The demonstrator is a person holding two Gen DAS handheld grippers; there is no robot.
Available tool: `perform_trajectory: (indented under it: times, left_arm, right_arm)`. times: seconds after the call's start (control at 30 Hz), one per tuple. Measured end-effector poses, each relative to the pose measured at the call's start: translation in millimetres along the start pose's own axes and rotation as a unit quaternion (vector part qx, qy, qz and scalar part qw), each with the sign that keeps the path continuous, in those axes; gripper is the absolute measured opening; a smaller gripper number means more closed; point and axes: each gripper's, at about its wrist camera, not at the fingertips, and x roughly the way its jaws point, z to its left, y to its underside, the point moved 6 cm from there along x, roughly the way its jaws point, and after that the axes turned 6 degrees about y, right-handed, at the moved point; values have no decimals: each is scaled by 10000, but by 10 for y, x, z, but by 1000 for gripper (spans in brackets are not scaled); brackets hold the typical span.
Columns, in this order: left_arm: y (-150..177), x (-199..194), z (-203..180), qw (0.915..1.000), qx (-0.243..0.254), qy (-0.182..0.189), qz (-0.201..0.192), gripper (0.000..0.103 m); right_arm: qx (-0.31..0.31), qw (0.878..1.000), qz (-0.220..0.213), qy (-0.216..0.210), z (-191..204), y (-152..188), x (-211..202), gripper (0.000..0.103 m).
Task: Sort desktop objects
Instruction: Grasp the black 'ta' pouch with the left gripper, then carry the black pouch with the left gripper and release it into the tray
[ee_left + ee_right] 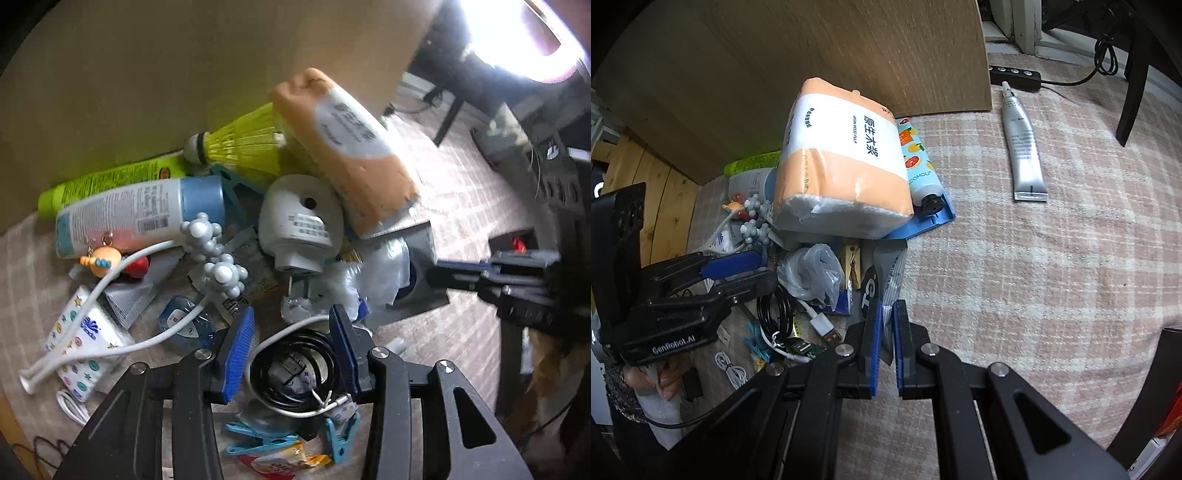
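A heap of desk clutter lies on a checked cloth [1015, 277]. My left gripper [291, 350] points down with its blue pads either side of a coiled black cable [295, 373]; a white cable runs with the coil. The jaws stand open and the pads do not clearly press on it. The right wrist view shows this gripper [757, 271] at the left. My right gripper [886, 343] is shut on the lower edge of a grey sachet [890, 273]. It also shows in the left wrist view, where this gripper [443, 275] holds the sachet [421, 243].
An orange tissue pack [842, 166] leans on the heap above a blue tray [923, 221] and a fruit-print bottle [919, 162]. Nearby are a yellow shuttlecock [243, 136], white-blue bottle [140, 214], white plug [299, 221] and blue pegs [258, 439]. A silver tube [1023, 147] lies apart.
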Motion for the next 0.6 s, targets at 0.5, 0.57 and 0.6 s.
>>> perform_trajectory:
  times: [0.5, 0.57, 0.6]
  left_arm:
    - [-4, 157, -258, 9997, 136, 147, 162, 4]
    - [55, 11, -201, 9998, 162, 106, 111, 3]
    - [71, -20, -227, 9998, 170, 85, 79, 3]
  right_arm:
    - [92, 9999, -35, -47, -138, -148, 14, 7]
    - [71, 9999, -70, -26, -163, -156, -17, 7]
    - [64, 9999, -84, -19, -171, -160, -28, 7]
